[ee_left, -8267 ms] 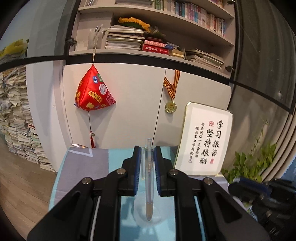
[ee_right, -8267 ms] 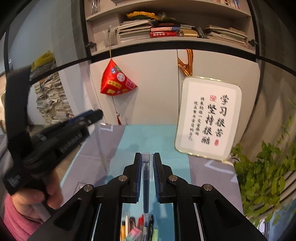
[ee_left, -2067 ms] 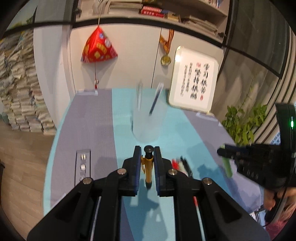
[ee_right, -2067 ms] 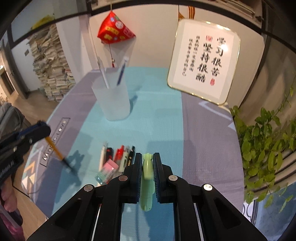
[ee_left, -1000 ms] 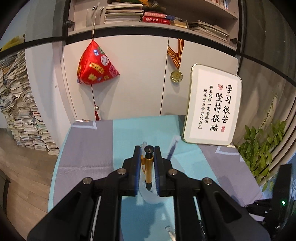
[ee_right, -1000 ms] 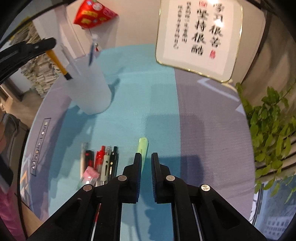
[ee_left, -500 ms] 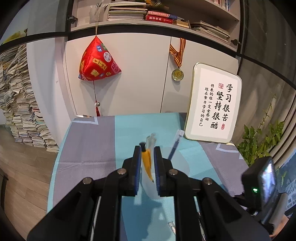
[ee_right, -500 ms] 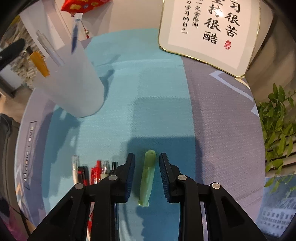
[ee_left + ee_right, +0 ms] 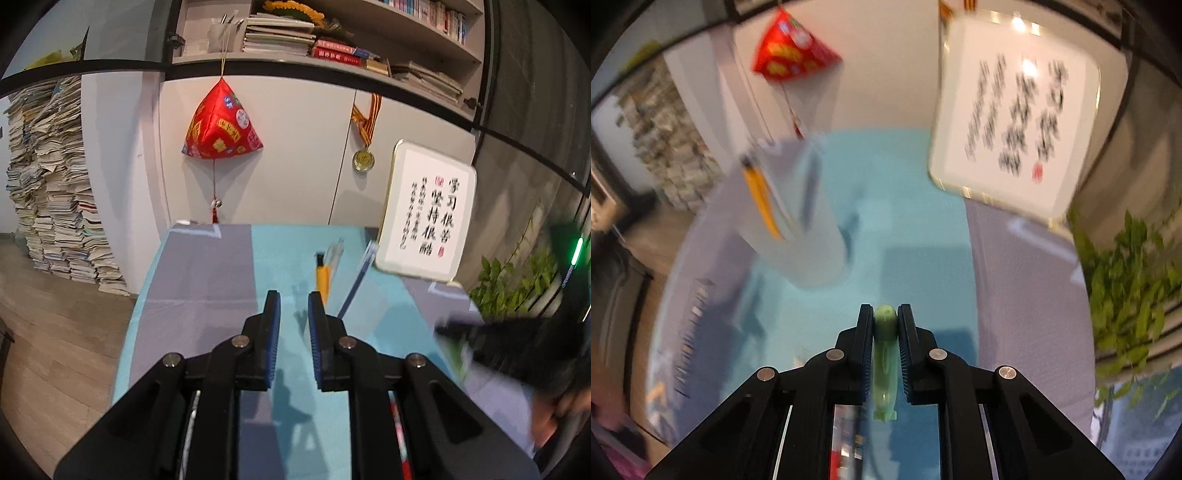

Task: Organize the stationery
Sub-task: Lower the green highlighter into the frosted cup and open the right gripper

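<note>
— How are the fingers of the left gripper (image 9: 293,314) seen?
— They are parted, and nothing is held between them; a yellow pen (image 9: 322,277) and a blue pen (image 9: 356,282) are seen just beyond, leaning in the cup (image 9: 801,236).
— And the right gripper (image 9: 885,334)?
— Its fingers are closed on a green marker (image 9: 884,354), which is gripped lengthwise above the worktop (image 9: 916,258). The cup is seen ahead to the left, blurred, near the framed sign (image 9: 1015,114).
</note>
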A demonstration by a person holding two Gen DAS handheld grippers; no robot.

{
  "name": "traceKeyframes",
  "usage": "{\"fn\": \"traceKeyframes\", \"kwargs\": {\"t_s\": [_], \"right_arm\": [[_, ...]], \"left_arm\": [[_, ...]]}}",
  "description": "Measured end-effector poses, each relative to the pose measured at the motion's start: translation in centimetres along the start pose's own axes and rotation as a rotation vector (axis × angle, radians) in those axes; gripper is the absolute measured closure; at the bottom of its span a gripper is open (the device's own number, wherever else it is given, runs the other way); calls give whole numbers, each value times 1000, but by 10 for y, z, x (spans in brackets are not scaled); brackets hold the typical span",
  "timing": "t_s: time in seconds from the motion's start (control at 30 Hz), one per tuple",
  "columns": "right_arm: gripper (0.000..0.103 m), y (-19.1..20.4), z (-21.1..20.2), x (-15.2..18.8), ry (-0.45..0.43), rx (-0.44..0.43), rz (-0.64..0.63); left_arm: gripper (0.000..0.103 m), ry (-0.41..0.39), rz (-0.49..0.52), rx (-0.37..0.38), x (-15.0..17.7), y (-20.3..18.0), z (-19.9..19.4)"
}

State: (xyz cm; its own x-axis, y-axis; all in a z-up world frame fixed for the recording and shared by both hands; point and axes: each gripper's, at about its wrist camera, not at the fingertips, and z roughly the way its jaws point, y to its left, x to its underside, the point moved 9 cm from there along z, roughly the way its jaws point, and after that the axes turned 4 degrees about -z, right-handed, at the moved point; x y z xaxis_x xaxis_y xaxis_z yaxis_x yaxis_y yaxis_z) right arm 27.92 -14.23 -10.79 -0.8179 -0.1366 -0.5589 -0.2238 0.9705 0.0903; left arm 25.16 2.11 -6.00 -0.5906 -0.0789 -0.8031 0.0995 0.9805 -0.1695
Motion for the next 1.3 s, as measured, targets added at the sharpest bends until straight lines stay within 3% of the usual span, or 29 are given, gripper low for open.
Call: {"fn": "traceKeyframes", "kwargs": {"t_s": [0.17,0.43,0.87,1.3], "right_arm": [[89,30,-19,-50,-140,-26,-27],[89,60,4,-93,-209,-29,-23],[89,51,65,-75,-170,-23,37],[89,52,62,-61,-147,-42,24]], "left_arm": [[87,50,-17,26,31,4,-3],[87,72,-21,49,65,12,-16],[86,97,-46,58,79,23,-9],[86,135,-25,73,91,10,1]]}}
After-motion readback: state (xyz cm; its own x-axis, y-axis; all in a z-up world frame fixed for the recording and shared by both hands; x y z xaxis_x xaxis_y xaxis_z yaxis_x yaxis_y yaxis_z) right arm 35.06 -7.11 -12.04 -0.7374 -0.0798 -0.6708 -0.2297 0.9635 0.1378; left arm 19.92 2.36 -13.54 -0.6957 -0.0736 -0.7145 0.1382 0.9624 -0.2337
